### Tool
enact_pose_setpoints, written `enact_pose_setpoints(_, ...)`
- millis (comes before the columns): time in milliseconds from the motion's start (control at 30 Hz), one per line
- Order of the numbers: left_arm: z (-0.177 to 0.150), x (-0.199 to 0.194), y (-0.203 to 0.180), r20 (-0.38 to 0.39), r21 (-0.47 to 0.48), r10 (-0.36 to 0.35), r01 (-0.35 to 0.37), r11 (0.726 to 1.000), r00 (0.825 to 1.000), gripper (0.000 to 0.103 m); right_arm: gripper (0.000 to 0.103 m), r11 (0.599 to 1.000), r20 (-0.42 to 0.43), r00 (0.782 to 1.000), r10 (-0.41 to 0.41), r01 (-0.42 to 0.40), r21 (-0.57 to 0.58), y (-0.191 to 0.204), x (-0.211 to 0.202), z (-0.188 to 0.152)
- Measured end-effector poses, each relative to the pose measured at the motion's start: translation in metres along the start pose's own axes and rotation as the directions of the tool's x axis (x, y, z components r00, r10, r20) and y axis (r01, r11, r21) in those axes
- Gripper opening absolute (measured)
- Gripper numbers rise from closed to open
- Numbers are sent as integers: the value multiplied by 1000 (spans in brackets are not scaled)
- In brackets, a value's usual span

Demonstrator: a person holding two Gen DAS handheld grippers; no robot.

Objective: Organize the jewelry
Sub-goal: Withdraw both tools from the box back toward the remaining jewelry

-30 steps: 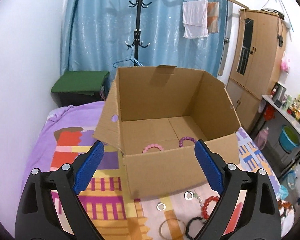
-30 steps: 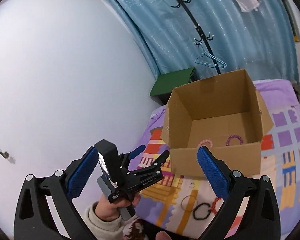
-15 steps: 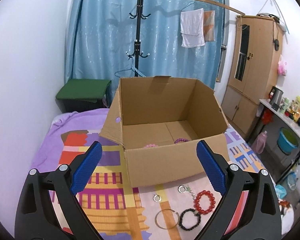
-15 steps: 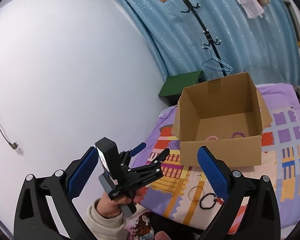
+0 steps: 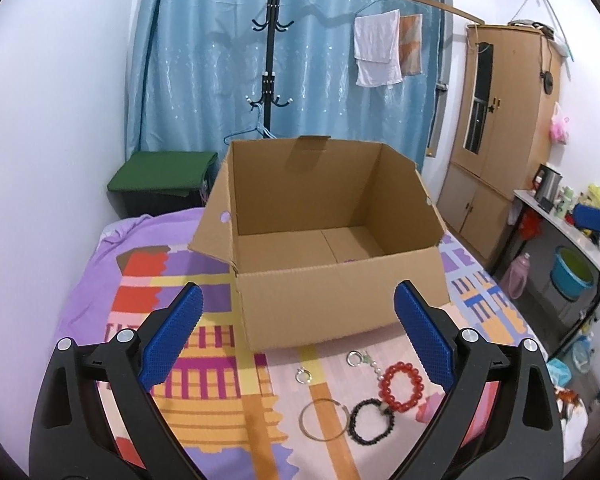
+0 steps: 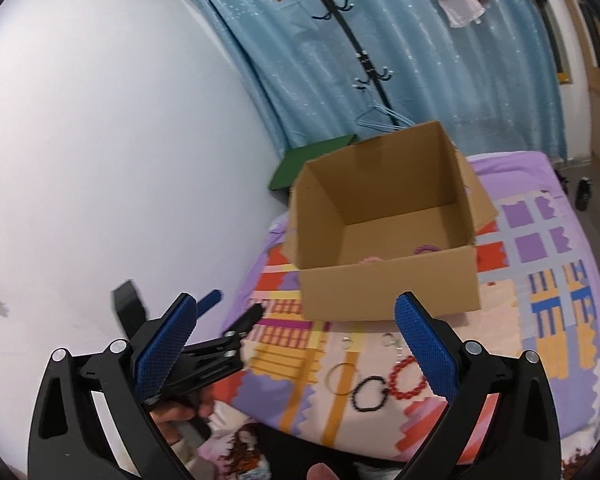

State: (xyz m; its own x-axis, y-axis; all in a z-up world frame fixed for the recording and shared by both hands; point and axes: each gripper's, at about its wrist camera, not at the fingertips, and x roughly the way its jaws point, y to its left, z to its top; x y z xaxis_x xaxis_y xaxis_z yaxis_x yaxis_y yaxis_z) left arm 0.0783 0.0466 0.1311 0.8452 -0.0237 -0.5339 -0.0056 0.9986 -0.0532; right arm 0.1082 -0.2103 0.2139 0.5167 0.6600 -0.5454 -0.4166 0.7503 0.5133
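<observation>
An open cardboard box (image 5: 332,280) (image 6: 392,292) stands on a bed with a patterned sheet. Inside it lie a pink bracelet (image 6: 370,259) and a purple bracelet (image 6: 427,248). In front of the box lie a red bead bracelet (image 5: 401,381) (image 6: 407,374), a black bead bracelet (image 5: 370,416) (image 6: 370,394), a thin metal bangle (image 5: 324,418) (image 6: 340,378), a small ring (image 5: 303,376) and a ring on a bead chain (image 5: 356,358). My left gripper (image 5: 296,336) is open and empty, above the bed before the box. My right gripper (image 6: 296,336) is open and empty, further back.
A white wall runs along the bed's left side. A green-topped black stand (image 5: 164,184), a coat rack (image 5: 270,80) and a blue curtain are behind the box. A wooden wardrobe (image 5: 496,140) and a cluttered shelf (image 5: 564,216) stand at the right.
Both grippers have pulled back and down from the box, so the jewelry on the sheet has come into fuller view. Both stay open and empty.
</observation>
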Motion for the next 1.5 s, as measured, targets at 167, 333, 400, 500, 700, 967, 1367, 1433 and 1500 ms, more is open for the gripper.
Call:
enact_pose_setpoints(167,-9,6,-4,-20,7,-7,7,1000,1000,93,98,998,7,998,-55,55,-5,-14,8,-8)
enact_pose_setpoints(333,-20,11,-6,-38,3,-14,14,1000,999,93,98,993,19,994,-112,112,-33,-22,16,-16)
enact_pose_setpoints(400,-25,15,-6,-53,-1,-19,19,1000,998,93,98,989,24,990,-138,139,-51,-24,20,-19)
enact_pose_setpoints(500,-33,21,-6,-72,-2,-20,20,1000,997,93,98,986,25,988,-154,156,-68,-26,25,-25)
enact_pose_setpoints(700,-52,28,-3,-99,0,-15,15,1000,995,93,98,979,20,984,-179,180,-94,-31,40,-37)
enact_pose_setpoints(967,-73,39,2,-130,-1,-11,11,1000,992,93,97,968,17,974,-226,226,-108,-46,58,-56)
enact_pose_setpoints(1367,-96,60,10,-164,-5,0,-1,1000,987,85,86,950,-20,957,-289,284,-133,-66,91,-77)
enact_pose_setpoints(1433,-100,64,11,-168,2,7,-6,1000,986,82,84,947,-29,954,-297,291,-133,-71,97,-82)
enact_pose_setpoints(1500,-105,71,12,-184,6,11,-10,1000,983,79,82,944,-42,950,-310,302,-133,-75,104,-87)
